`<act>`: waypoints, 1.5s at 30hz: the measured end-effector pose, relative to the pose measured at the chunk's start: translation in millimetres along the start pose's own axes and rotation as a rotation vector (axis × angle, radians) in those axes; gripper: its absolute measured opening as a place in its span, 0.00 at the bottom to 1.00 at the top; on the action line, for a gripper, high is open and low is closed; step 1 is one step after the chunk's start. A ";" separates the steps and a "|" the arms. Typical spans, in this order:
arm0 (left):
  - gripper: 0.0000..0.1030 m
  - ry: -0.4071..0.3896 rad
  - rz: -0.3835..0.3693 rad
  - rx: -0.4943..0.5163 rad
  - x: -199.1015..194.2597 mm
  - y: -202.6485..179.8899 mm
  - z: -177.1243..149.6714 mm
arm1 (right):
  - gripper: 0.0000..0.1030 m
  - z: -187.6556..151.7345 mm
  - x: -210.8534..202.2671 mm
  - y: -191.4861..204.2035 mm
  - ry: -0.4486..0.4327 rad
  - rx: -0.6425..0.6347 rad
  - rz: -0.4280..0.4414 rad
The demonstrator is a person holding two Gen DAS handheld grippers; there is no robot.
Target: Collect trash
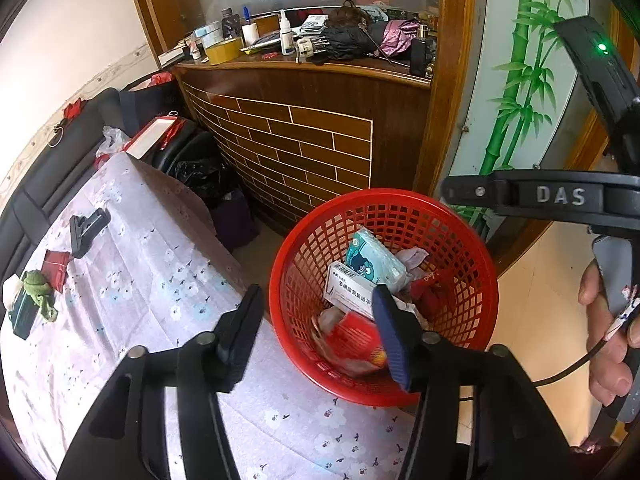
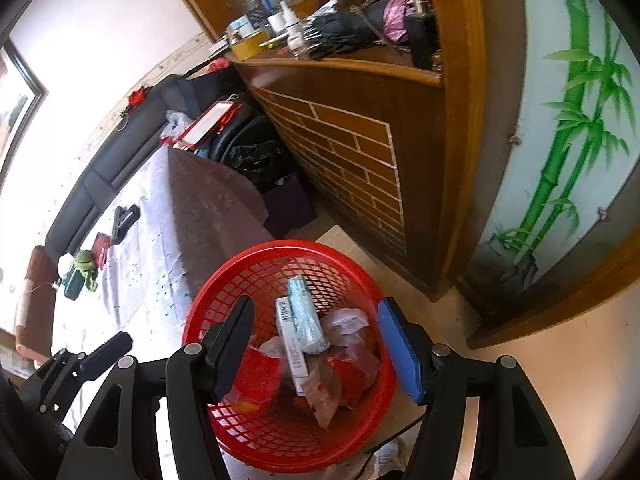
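Observation:
A red mesh basket (image 1: 472,280) (image 2: 240,276) stands at the corner of the cloth-covered table (image 1: 152,280). It holds a white medicine box (image 1: 348,290) (image 2: 290,344), a blue tissue pack (image 1: 374,260) (image 2: 308,320), a red packet (image 1: 352,338) and crumpled wrappers (image 2: 344,322). My left gripper (image 1: 316,336) is open and empty over the basket's near rim. My right gripper (image 2: 316,346) is open and empty above the basket. The right gripper's body (image 1: 560,196) shows in the left wrist view.
On the table's far end lie a black clip (image 1: 86,228), a small red box (image 1: 56,266) and a dark box with a green cloth (image 1: 34,300). A wooden cabinet (image 1: 320,148) with a cluttered top stands behind. A black bag (image 1: 200,176) sits on the floor.

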State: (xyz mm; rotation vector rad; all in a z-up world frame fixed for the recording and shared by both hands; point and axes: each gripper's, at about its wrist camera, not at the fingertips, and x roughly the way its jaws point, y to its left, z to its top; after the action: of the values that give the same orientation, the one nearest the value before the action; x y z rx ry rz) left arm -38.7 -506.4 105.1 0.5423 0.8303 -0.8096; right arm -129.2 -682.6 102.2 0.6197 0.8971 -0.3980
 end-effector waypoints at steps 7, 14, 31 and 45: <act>0.83 -0.018 0.027 0.005 -8.5 5.1 -10.2 | 0.81 -12.1 -21.8 -1.5 -0.045 0.002 -0.091; 0.86 -0.030 0.084 0.033 -22.6 10.1 -26.3 | 0.87 -39.3 -44.1 11.7 -0.078 -0.018 -0.207; 0.87 -0.096 0.058 0.039 -84.3 39.6 -69.6 | 0.90 -127.9 -90.9 58.5 -0.082 -0.052 -0.319; 0.89 -0.151 0.170 0.044 -125.3 64.2 -103.8 | 0.91 -166.4 -131.3 90.6 -0.155 -0.148 -0.414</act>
State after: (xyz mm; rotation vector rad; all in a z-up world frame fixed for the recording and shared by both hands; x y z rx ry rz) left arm -83.9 -344.8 154.9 0.5751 0.6203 -0.7045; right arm -252.7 -497.2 161.5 0.2587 0.8954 -0.7341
